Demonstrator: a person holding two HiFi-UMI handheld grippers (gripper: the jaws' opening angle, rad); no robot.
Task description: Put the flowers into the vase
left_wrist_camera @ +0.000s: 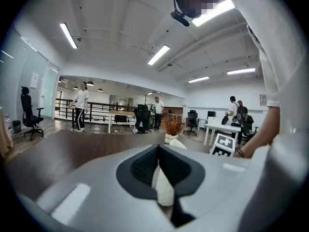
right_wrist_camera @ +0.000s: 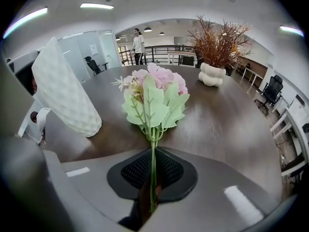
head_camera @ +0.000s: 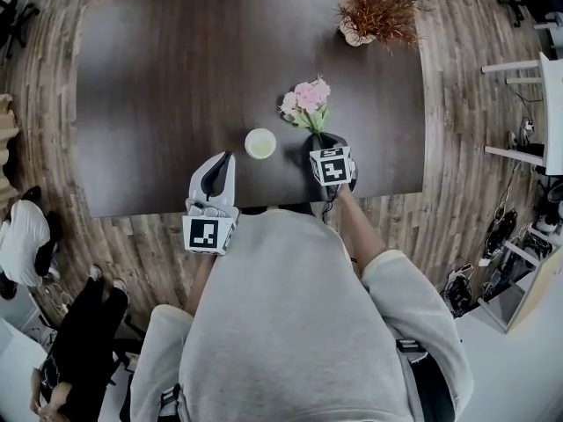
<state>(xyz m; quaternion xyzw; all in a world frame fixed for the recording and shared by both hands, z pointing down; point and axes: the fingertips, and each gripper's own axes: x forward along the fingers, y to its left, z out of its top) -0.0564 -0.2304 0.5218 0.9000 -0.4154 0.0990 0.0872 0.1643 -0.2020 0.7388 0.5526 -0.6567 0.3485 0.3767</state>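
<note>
A bunch of pink flowers (head_camera: 306, 102) with green leaves lies on the dark table (head_camera: 158, 77), its blooms pointing away from me. My right gripper (head_camera: 324, 141) is shut on the thin green stem (right_wrist_camera: 153, 178), and the blooms (right_wrist_camera: 154, 93) stand just past the jaws. The white textured vase (head_camera: 260, 143) stands upright just left of that gripper, and in the right gripper view the vase (right_wrist_camera: 63, 88) is at the left. My left gripper (head_camera: 225, 160) hovers near the table's front edge, left of the vase. In its own view the left gripper (left_wrist_camera: 159, 151) is shut, with the vase (left_wrist_camera: 176, 143) showing pale beyond it.
A white pot of dried reddish plants (head_camera: 376, 11) sits at the table's far right, and in the right gripper view the pot (right_wrist_camera: 212, 74) is behind the flowers. People (head_camera: 22, 236) sit on the floor at the left. White desks (head_camera: 550, 104) and gear stand at the right.
</note>
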